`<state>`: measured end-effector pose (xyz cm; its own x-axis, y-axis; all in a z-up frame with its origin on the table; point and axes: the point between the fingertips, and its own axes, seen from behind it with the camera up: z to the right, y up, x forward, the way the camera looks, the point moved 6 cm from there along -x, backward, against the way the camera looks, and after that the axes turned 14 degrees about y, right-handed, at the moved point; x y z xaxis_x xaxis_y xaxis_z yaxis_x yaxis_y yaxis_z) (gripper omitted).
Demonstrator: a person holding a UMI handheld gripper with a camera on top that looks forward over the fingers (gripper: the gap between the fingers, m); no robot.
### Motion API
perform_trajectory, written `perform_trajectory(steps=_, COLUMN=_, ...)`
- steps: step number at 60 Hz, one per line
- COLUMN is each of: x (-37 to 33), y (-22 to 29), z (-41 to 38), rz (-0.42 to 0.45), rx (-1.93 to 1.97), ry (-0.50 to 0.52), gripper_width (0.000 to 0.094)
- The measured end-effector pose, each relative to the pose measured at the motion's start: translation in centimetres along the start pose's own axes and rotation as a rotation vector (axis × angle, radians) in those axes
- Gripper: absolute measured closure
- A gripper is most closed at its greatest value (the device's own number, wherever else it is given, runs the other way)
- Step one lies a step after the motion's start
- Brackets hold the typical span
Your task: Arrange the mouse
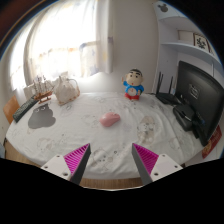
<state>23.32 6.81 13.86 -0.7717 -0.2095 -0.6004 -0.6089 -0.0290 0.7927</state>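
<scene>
A small pink mouse (109, 119) lies on the white patterned tablecloth (70, 135) near the middle of the table, well beyond my fingers. My gripper (112, 160) is open and empty, its two magenta pads spread wide over the near edge of the table. The mouse sits roughly in line with the gap between the fingers, far ahead of them.
A blue and white toy figure (133, 86) stands behind the mouse. A monitor (203, 92) and a dark keyboard (189, 119) are at the right. A dark object (41, 117) and a clear container (66, 90) sit at the left. A curtained window is at the back.
</scene>
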Motion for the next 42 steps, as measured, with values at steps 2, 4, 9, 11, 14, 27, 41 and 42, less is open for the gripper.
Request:
perform_trajectory(steps=2, x=1.7, y=0.0, z=-0.1, rz=0.008, rx=0.012, ry=0.001, gripper_width=0.0080)
perform_trajectory(steps=4, x=3.4, y=0.0, z=0.0, rz=0.014, rx=0.022, ry=0.004, gripper_width=0.0079)
perform_trajectory(steps=9, x=7.2, y=-0.2, z=0.2, rz=0.024, rx=0.029, ry=-0.006, gripper_width=0.0079)
perform_trajectory(steps=11, x=8.7, y=-0.1, z=0.3, rz=0.033, rx=0.027, ry=-0.009, gripper_width=0.0079)
perform_trajectory(steps=14, x=10.9, y=0.0, z=0.5, rz=0.033, rx=0.025, ry=-0.011, gripper_width=0.0079)
perform_trajectory(steps=27, x=18.7, y=2.2, z=1.4, rz=0.058, rx=0.004, ry=-0.012, gripper_width=0.0079)
perform_trajectory(steps=41, x=25.0, y=5.0, z=3.5, rz=0.058, rx=0.012, ry=-0.062, gripper_width=0.0076)
perform_trajectory(steps=42, x=25.4, y=5.3, z=3.6, rz=0.058, rx=0.016, ry=-0.066, gripper_width=0.0077)
